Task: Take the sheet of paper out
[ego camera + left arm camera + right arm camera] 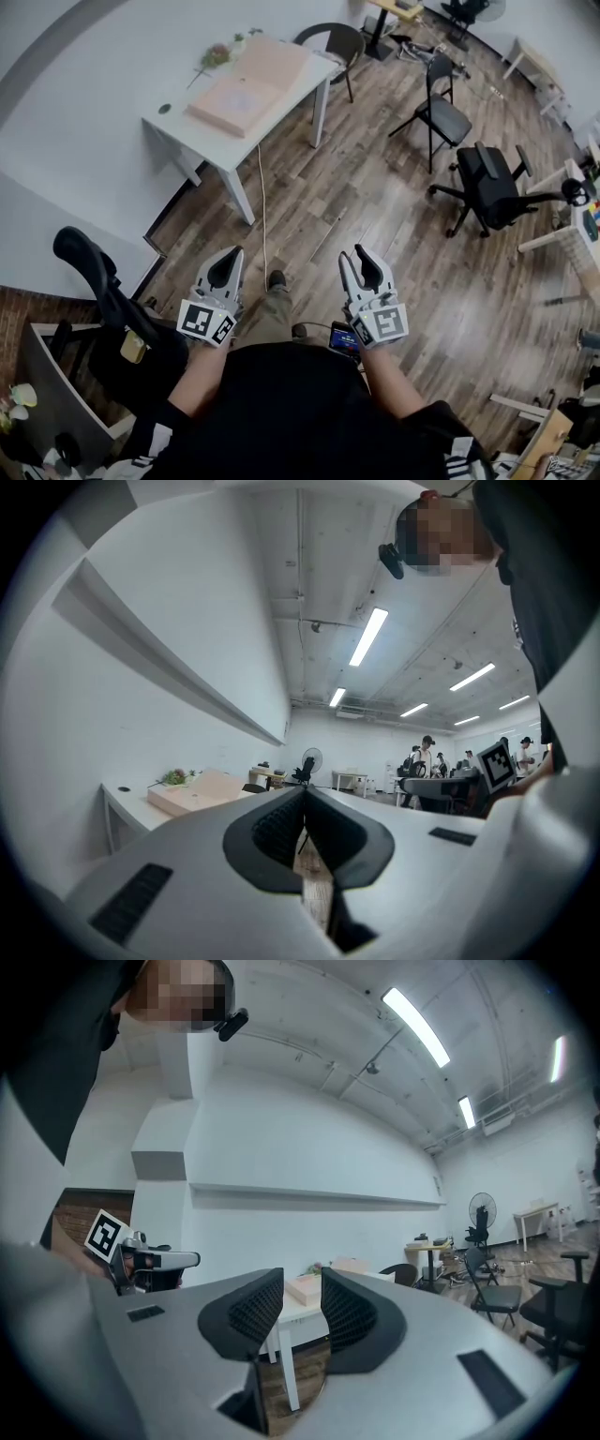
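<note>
A flat pink box or folder (248, 84) lies open on a white table (173, 117) across the room; I cannot make out a separate sheet of paper on it. The box also shows far off in the left gripper view (197, 794) and between the jaws in the right gripper view (309, 1288). Both grippers are held level at waist height, well short of the table. My left gripper (231, 253) (302, 797) has its pads together with nothing in them. My right gripper (352, 253) (302, 1279) stands open with nothing between its pads.
A small bunch of flowers (216, 54) lies beside the box. A brown chair (333, 42) stands behind the table, with a black folding chair (441, 108) and an office chair (492, 183) to the right. A cable (263, 206) runs across the wooden floor. Another black chair (94, 272) is close on my left.
</note>
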Demonstrator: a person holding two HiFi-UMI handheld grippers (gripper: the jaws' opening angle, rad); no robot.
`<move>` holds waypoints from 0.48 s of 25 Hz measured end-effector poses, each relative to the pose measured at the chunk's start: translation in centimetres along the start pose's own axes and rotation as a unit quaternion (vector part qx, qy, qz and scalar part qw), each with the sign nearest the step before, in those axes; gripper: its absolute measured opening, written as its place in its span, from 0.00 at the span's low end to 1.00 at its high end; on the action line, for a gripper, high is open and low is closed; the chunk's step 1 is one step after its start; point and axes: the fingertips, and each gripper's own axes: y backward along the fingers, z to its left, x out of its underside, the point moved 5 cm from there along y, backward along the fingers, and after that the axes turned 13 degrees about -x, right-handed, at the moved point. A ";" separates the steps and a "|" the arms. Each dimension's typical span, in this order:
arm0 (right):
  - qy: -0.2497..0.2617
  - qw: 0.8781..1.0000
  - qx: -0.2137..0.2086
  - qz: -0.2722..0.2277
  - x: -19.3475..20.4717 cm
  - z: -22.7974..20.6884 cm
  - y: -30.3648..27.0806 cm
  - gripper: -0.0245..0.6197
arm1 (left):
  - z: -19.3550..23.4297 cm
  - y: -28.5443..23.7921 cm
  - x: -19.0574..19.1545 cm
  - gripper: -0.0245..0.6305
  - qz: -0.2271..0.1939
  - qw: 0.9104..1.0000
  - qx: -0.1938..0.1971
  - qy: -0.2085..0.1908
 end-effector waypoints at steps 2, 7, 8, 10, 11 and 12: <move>0.001 1.000 0.003 0.005 0.2 -1.1 -1.4 0.24 | 0.9 -1.8 0.4 0.04 0.003 1.000 0.000 0.002; -0.002 1.000 0.006 0.021 0.5 -4.6 -6.1 0.24 | 4.1 -6.7 0.8 0.04 0.006 1.000 -0.006 0.008; -0.001 1.000 0.002 0.019 0.6 -5.3 -7.2 0.24 | 4.8 -7.8 0.9 0.04 0.007 1.000 -0.005 0.008; 0.002 1.000 -0.002 0.017 0.3 -6.9 -9.8 0.24 | 6.2 -10.3 1.0 0.04 0.011 1.000 -0.003 0.010; 0.002 1.000 -0.001 0.017 0.0 -7.5 -11.2 0.24 | 7.0 -11.6 1.0 0.04 0.012 1.000 -0.003 0.012; 0.004 1.000 0.000 0.018 -0.3 -8.1 -12.6 0.24 | 7.8 -12.8 1.0 0.04 0.012 1.000 -0.002 0.014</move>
